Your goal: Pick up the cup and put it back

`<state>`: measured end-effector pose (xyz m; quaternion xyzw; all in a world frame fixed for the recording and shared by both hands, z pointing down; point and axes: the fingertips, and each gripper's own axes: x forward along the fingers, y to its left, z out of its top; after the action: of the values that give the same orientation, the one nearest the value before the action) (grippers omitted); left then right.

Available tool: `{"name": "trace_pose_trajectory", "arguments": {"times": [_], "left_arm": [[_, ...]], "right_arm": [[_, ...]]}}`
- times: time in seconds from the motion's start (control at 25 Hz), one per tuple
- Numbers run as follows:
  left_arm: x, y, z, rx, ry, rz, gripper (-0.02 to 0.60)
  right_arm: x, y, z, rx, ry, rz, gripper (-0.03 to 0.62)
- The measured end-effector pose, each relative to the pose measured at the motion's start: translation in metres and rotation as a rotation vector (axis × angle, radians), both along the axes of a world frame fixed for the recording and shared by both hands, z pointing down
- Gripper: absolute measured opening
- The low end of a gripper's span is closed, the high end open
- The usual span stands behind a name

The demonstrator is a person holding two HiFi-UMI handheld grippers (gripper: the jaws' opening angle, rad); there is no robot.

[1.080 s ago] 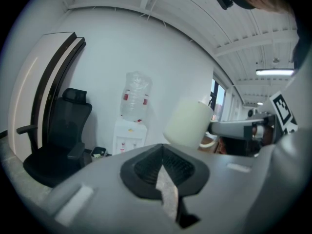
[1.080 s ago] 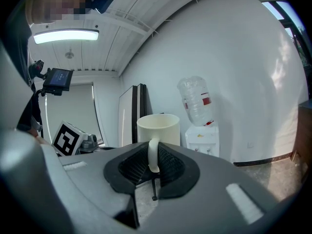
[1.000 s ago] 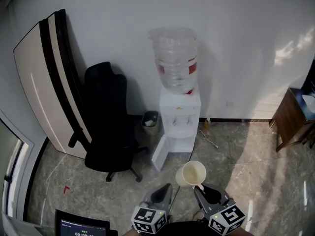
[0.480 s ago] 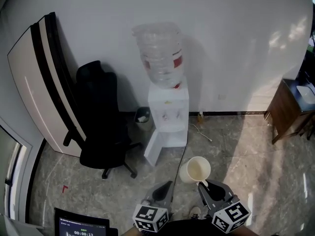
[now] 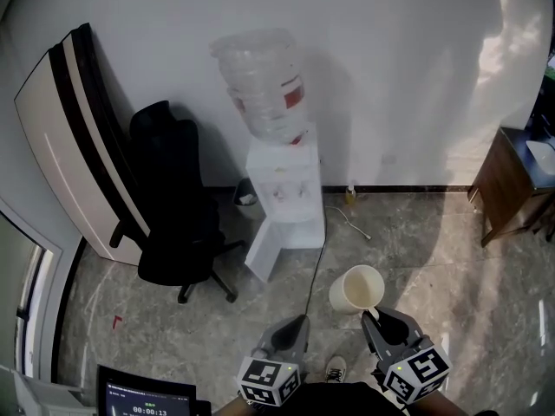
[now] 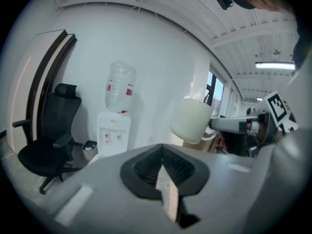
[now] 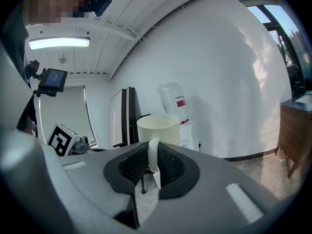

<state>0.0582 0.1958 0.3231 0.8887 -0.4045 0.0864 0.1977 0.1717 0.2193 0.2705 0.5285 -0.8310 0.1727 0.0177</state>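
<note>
My right claw point(image 5: 375, 316) pinches cup point(image 5: 356, 288) by handle point(image 7: 152, 156), so cup sits upright, mouth up. Cup up in air over floor point(image 5: 434, 258), in front of me, well apart from water machine point(image 5: 284, 199). My left claw point(image 5: 299, 322) squeezed together, empty: no job for it.

right gripper point(image 7: 151, 172), jaws closed on handle point(image 7: 152, 154) of upright cream cup point(image 7: 158, 127), water dispenser point(image 7: 171, 100) behind

Upright, empty cream cup point(image 5: 357, 289), midair, handle in jaws of right gripper point(image 7: 152, 168)
</note>
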Motion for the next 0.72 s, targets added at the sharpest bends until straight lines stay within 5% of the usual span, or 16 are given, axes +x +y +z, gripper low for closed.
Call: {"name": "trace_pose_trajectory", "arguments": {"times": [0.52, 0.72], "left_arm": [[0.003, -0.008, 0.007, -0.024, 0.026, -0.055, 0.003], [-0.004, -0.077, 0.009, -0.03, 0.064, -0.079, 0.003]], "right_arm": [[0.029, -0.005, -0.002, -0.003, 0.022, 0.049, 0.051], [0.022, -0.075, 0.0, -0.027, 0.051, 0.033, 0.051]]}}
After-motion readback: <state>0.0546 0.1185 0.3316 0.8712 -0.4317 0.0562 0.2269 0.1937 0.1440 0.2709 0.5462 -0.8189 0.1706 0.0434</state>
